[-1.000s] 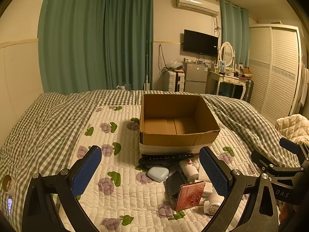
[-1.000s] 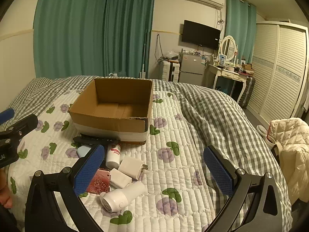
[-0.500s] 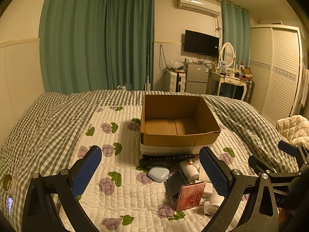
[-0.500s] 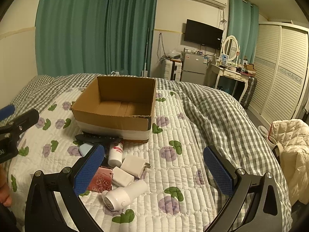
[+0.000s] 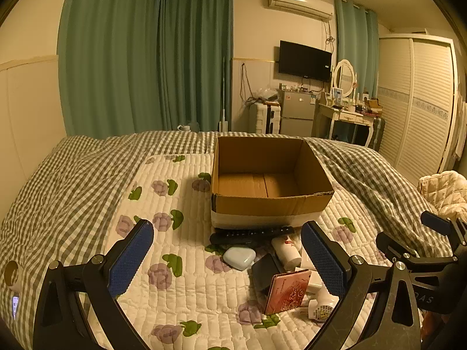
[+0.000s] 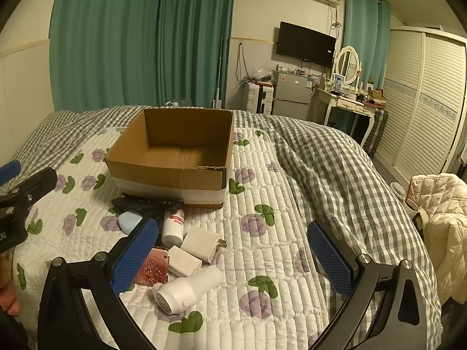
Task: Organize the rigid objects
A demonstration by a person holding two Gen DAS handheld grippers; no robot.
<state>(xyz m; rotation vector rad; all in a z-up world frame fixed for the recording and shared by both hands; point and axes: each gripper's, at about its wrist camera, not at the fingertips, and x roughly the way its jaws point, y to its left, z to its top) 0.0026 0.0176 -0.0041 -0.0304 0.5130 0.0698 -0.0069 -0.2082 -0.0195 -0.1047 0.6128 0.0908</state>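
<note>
An empty cardboard box (image 5: 268, 204) (image 6: 163, 175) sits on the quilted bed. In front of it lies a pile: a black remote (image 5: 251, 234) (image 6: 146, 203), a pale blue case (image 5: 239, 257) (image 6: 130, 221), a white bottle with a red label (image 5: 286, 252) (image 6: 173, 224), a pink patterned case (image 5: 287, 290) (image 6: 153, 269), two white chargers (image 6: 201, 243) and a white round-ended device (image 6: 186, 290). My left gripper (image 5: 227, 259) hovers open over the pile. My right gripper (image 6: 233, 259) is open too, just right of the pile, holding nothing.
The floral quilt (image 6: 262, 262) lies over a checked duvet (image 6: 321, 157). A cream quilted jacket (image 6: 440, 215) hangs at the bed's right edge. Beyond the bed stand a small fridge (image 5: 296, 113), a dressing table (image 5: 347, 113) and a slatted wardrobe (image 5: 423, 102).
Both views have shifted slightly; the box and pile sit a little lower and nearer in the right wrist view. Both grippers stay open and no object has moved.
</note>
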